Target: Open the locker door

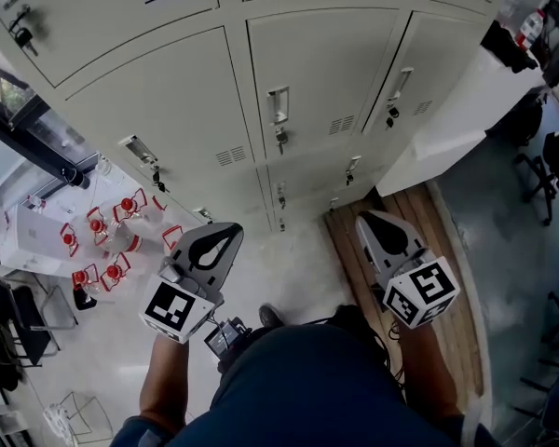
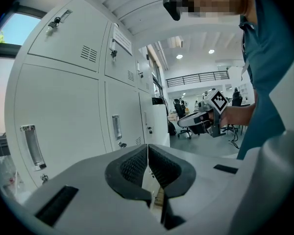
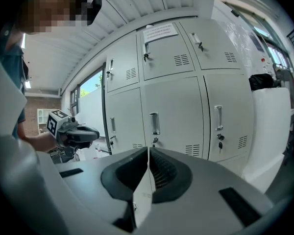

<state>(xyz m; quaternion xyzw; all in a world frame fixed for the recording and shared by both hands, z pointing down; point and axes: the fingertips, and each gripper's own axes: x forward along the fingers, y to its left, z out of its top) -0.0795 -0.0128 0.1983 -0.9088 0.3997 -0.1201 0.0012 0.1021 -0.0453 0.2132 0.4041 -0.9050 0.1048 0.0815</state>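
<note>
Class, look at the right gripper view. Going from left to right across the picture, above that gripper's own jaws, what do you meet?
left gripper → left locker handle → middle locker handle → right locker handle → black object on the white counter

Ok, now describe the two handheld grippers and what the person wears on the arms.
The left gripper and the right gripper are pale grey moulded shells. Their black ribbed tongs form a teardrop outline. Each carries a white cube with black square markers at its rear. The person wears a dark teal top, and the forearms are uncovered.
</note>
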